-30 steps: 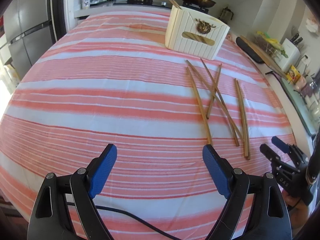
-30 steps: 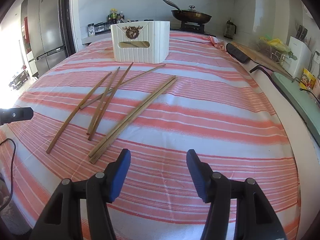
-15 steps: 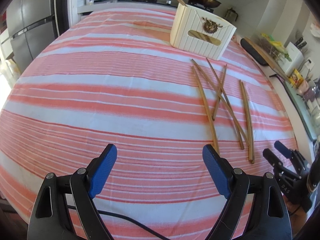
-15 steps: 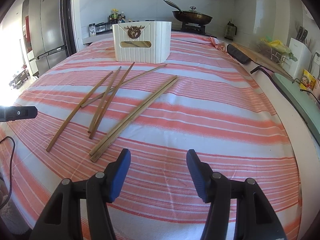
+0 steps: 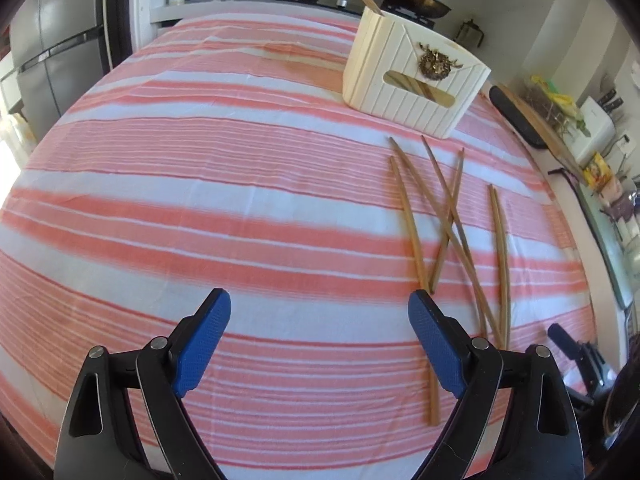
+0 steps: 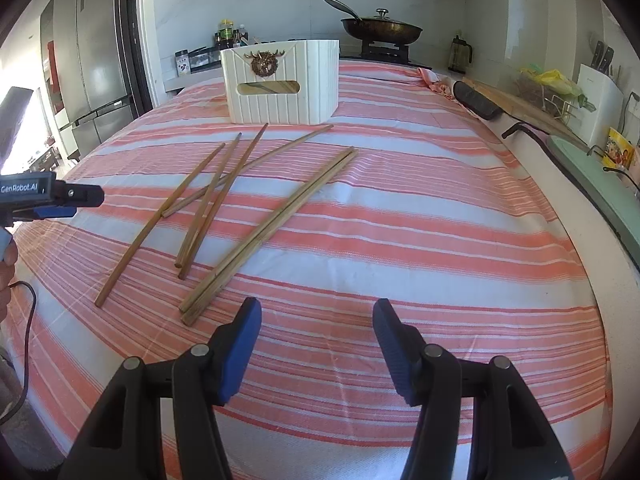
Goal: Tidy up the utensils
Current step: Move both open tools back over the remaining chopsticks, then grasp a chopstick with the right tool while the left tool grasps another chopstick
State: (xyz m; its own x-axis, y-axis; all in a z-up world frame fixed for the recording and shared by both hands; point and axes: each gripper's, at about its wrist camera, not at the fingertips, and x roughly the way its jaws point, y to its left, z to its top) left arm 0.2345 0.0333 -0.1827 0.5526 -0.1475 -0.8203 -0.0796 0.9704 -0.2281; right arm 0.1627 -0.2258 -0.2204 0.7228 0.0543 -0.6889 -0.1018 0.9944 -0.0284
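Six thin, stiff, light chopsticks [image 6: 224, 200] lie loose; we'd pinch one mid-shaft, both grippers' fingers [image 6: 240, 344] wide apart, empty.

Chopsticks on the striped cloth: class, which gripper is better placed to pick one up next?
Probably left: the left gripper, open, has a chopstick beside its right finger. The right gripper, also open, faces bare cloth.
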